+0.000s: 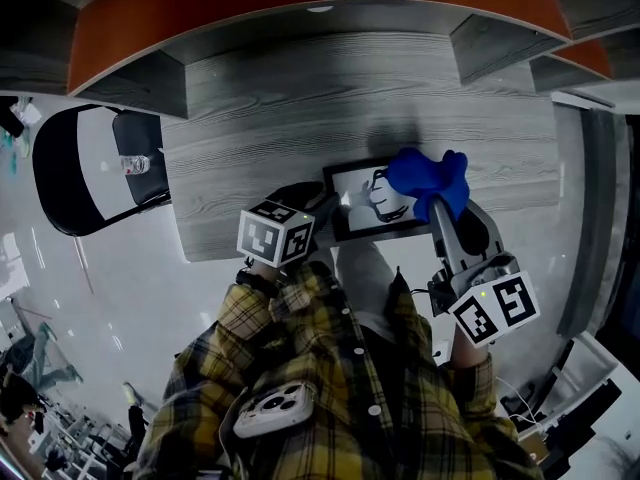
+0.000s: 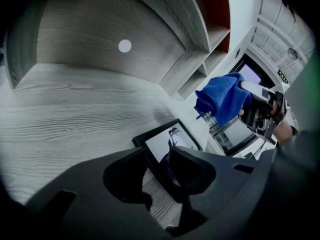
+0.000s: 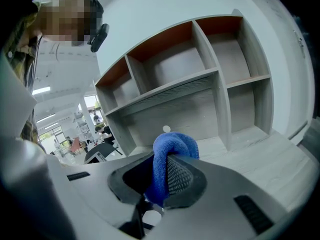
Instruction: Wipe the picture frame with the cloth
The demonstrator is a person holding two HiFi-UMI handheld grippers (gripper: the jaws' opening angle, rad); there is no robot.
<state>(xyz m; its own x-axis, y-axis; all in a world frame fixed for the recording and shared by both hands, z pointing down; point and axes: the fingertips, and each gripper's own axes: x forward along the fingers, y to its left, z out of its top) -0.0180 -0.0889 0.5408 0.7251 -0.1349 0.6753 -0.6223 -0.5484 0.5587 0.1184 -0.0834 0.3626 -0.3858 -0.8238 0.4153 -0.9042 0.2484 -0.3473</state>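
frame [image 1: 356,196]: rigid, likely fragile, flat on bench [image 1: 300,98], hold by lower-left edge | cloth [image 1: 430,178]: soft, pinched in right tool [image 3: 161,178] | left tool [image 2: 160,158]: wide

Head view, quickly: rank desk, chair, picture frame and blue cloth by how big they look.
1. desk
2. chair
3. picture frame, partly covered
4. blue cloth
The cloth is raised nearer the camera, so frame versus cloth is unsure.
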